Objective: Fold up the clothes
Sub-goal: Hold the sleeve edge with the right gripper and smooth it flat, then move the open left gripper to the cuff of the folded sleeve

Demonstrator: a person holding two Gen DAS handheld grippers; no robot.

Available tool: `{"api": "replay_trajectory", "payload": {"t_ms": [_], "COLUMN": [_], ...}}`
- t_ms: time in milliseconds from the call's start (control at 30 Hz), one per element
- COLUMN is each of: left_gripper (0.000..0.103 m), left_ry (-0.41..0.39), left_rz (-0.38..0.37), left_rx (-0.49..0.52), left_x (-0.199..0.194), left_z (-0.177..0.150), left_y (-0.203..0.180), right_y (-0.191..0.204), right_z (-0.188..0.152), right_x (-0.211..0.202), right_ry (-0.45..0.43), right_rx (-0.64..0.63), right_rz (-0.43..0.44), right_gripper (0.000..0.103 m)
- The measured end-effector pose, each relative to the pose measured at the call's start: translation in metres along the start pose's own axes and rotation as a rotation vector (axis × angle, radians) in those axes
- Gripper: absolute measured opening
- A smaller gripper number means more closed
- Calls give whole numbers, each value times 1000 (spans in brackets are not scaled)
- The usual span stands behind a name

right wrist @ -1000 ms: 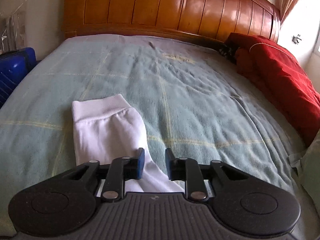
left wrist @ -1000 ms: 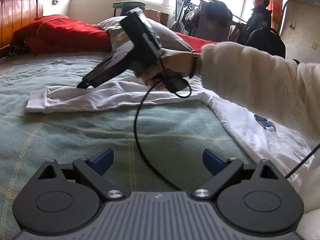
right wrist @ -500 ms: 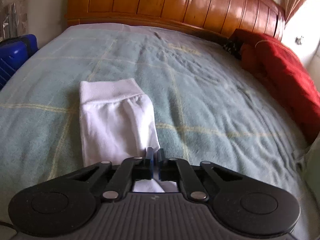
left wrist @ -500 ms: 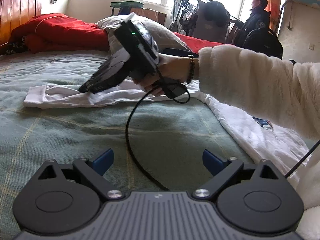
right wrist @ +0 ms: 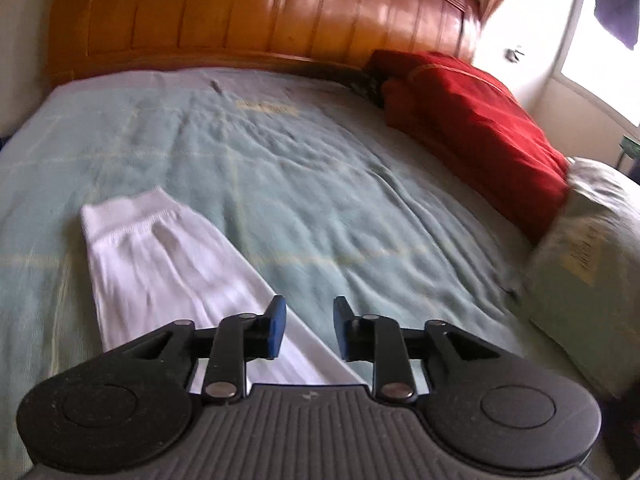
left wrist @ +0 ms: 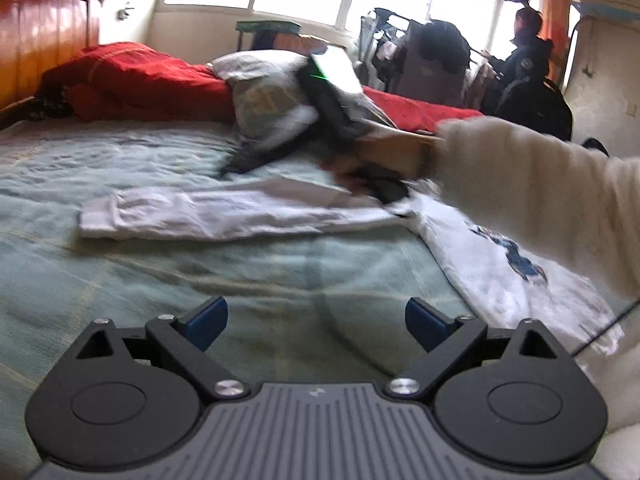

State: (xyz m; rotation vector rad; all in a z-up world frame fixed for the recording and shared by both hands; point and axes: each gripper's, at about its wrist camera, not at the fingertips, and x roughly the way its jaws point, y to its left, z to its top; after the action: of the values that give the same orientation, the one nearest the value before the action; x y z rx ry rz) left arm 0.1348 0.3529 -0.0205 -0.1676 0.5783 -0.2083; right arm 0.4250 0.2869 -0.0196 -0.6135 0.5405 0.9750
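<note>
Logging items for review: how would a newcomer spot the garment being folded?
Start at the glossy wooden headboard and look down the pale green blanket. Near its lower left lies a long white knit sleeve with a ribbed cuff toward the headboard. Unlike the red quilt and pillow at right, it is flat and white.

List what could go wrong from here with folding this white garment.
1. The right gripper, its jaws opening with nothing between them, hangs over the sleeve; a careless pass could drag it askew.
2. A cable crosses the printed body and may snag it.
3. The left gripper is open, pinning nothing.
</note>
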Motion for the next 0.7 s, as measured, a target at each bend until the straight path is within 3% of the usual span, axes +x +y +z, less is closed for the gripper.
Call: {"api": "replay_trajectory", "payload": {"t_ms": [67,167,233,300,400,467,567,700], "left_gripper": [95,95,95,95,94,92,92,87], "left_ry": [-9,-22,-29,-25,74,145,122,144], "left_rz": [42,84,155,236,269,280,302,332], "left_rx": [-13,-3,61,131,61,-11,-43,-48], "left_x": [1,21,52,91,153,176,163,143], "left_z": [9,33,53,72,87,82,60,63], "left_y": [7,23,30,37,66,87,109,108], "right_y": [-6,-10,-8,-5,-3,-5,-12,-40], "right_z": [-15,-45,-66,-88,-118,-137,-161,-185], "right_x": [-22,-58,-84,-110,-144,-167,-188,-198], "right_ry": [37,103,141,166,189,191,189,187], "right_rx": [15,54,97,143,215,249,276,367], "right_rz": [-23,-49,-63,-77,-87,-112,-150,-164], "right_gripper": [48,55,66,70,72,78,84,84]}}
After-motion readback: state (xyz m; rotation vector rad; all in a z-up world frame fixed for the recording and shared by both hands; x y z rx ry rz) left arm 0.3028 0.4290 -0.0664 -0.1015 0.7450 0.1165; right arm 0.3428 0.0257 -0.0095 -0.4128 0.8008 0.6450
